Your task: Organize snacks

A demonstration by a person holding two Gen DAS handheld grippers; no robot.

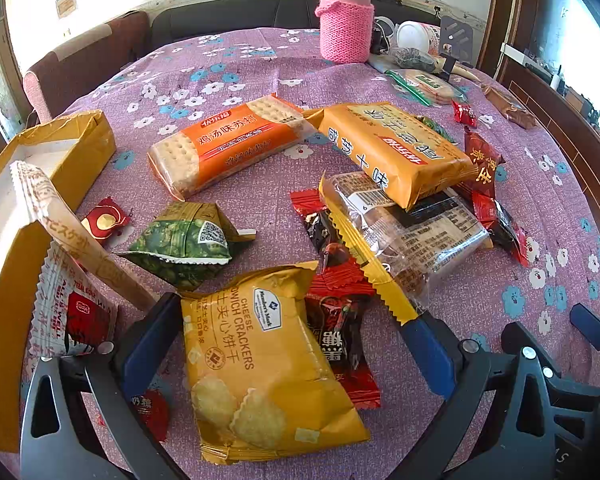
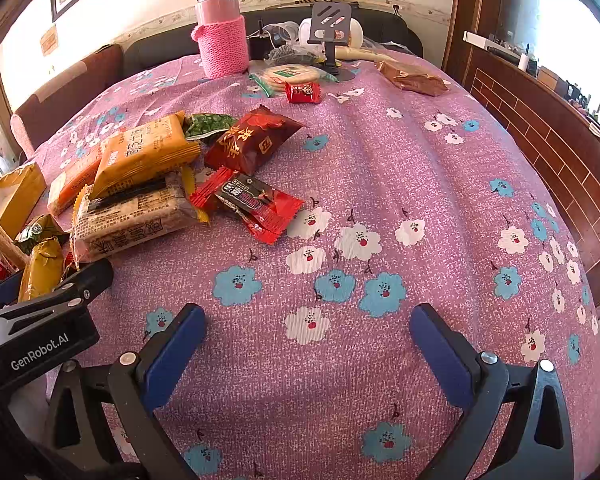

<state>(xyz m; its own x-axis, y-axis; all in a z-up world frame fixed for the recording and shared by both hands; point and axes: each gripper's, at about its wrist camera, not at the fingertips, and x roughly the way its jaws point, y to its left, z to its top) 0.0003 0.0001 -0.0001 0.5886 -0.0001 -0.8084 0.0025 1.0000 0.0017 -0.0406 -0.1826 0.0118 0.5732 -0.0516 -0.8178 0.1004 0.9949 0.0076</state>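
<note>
Left view, left tool (image 1: 288, 344): wide open, holding nothing, its fingers on both sides of the yellow cracker bag (image 1: 260, 364).
Snacks: spread on the bench (image 1: 220, 56) beside the yellow box (image 1: 80, 140).
Right view, right tool (image 2: 308, 340): wide open, holding nothing, over bare cloth.
Snack pile (image 2: 140, 192): well to its left.

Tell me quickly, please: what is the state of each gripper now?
Left gripper: open, jaws on either side of the yellow cheese cracker packet, not closed on it.
Right gripper: open, holding nothing, above the tablecloth.
</note>
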